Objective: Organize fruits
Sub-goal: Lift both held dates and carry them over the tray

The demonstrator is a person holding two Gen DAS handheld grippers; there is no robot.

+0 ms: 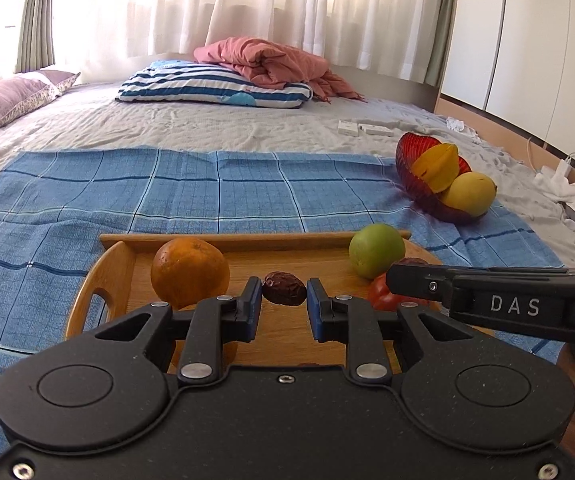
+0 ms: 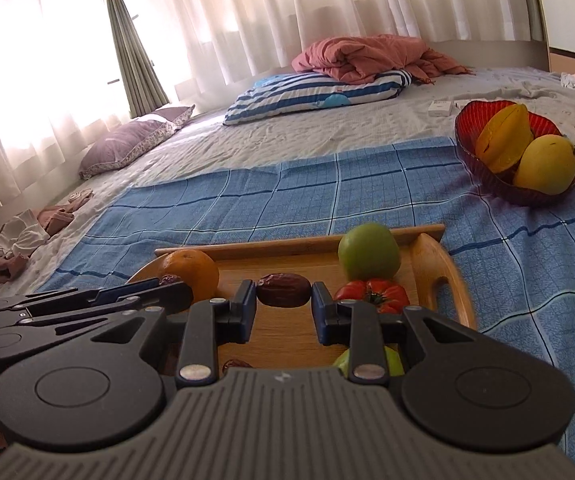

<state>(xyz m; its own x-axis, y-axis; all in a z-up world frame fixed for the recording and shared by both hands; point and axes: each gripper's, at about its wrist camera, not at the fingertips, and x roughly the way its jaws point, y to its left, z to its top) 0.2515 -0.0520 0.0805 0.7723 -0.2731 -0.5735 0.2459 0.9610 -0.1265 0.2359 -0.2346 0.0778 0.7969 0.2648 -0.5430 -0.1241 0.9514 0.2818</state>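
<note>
A wooden tray (image 1: pixel 127 276) on a blue checked cloth holds an orange (image 1: pixel 189 272), a green apple (image 1: pixel 375 250), a red tomato (image 1: pixel 383 296) and dark dates. My left gripper (image 1: pixel 283 294) is shut on a date (image 1: pixel 283 289) just above the tray. My right gripper (image 2: pixel 283 296) is shut on another date (image 2: pixel 283 290); it shows from the side in the left wrist view (image 1: pixel 407 280). The right view also shows the orange (image 2: pixel 191 276), apple (image 2: pixel 369 256), tomato (image 2: pixel 371 294) and tray (image 2: pixel 435 276). A red glass bowl (image 1: pixel 411 160) holds a starfruit (image 1: pixel 437 166) and a yellow mango (image 1: pixel 471 194).
The bowl (image 2: pixel 471 120) sits at the cloth's far right corner. Pillows (image 1: pixel 215 86) and a pink blanket (image 1: pixel 271 60) lie at the back of the bed. Small white boxes (image 1: pixel 363 128) lie behind the bowl. Crumpled clothes (image 2: pixel 27 236) lie far left.
</note>
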